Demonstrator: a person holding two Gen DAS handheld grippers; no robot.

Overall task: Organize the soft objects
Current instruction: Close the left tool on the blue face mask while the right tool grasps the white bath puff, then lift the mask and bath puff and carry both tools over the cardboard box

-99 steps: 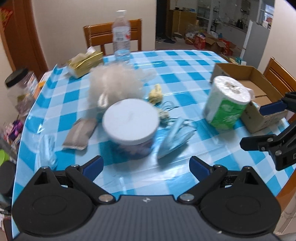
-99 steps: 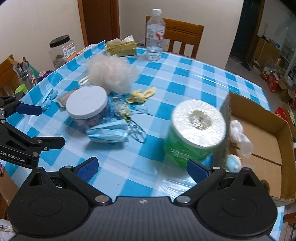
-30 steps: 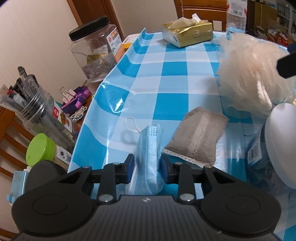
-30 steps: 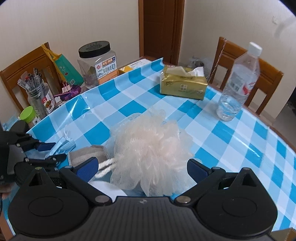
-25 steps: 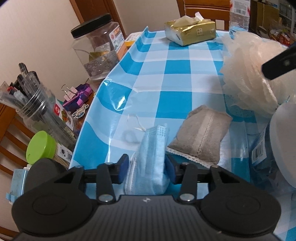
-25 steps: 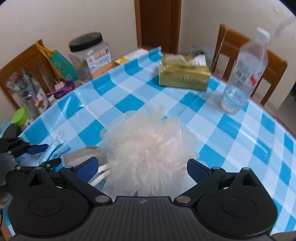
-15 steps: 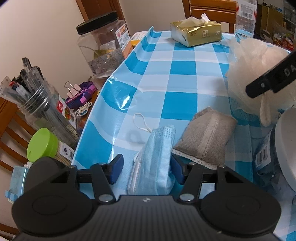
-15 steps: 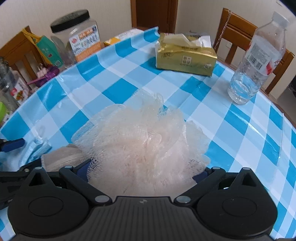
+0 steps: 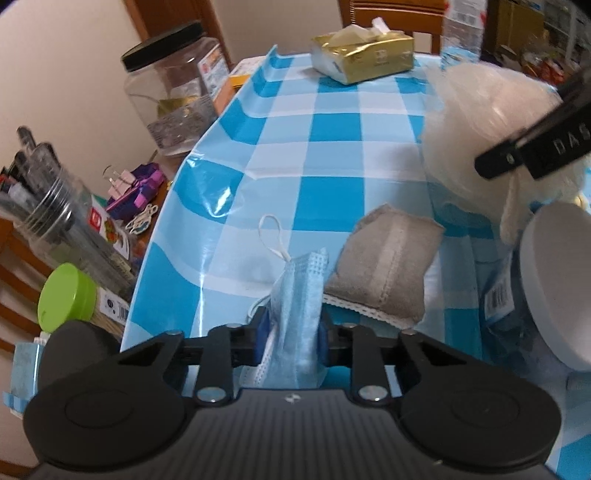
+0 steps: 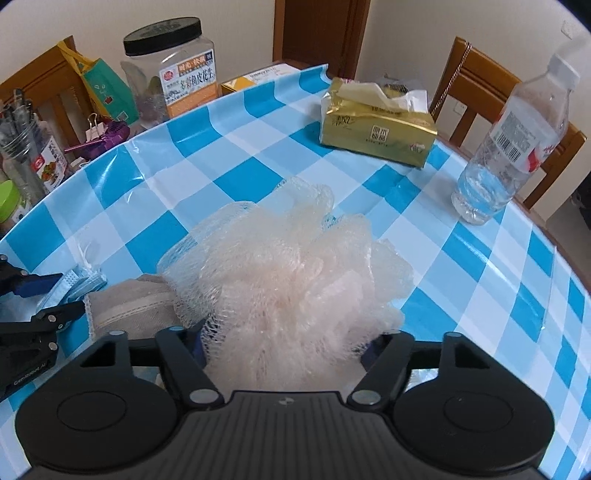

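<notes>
Closing since 0.5 s: left tongs (image 9: 291,334) pinch mask (image 9: 297,321) (was loose).

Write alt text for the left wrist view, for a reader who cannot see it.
The left claw is shut on a blue face mask at the edge of a blue checked table. A grey pouch lies beside the mask, with a cream bath puff beyond it.

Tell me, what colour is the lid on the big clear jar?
Black. The jar lid shows best in the right wrist view.
</notes>
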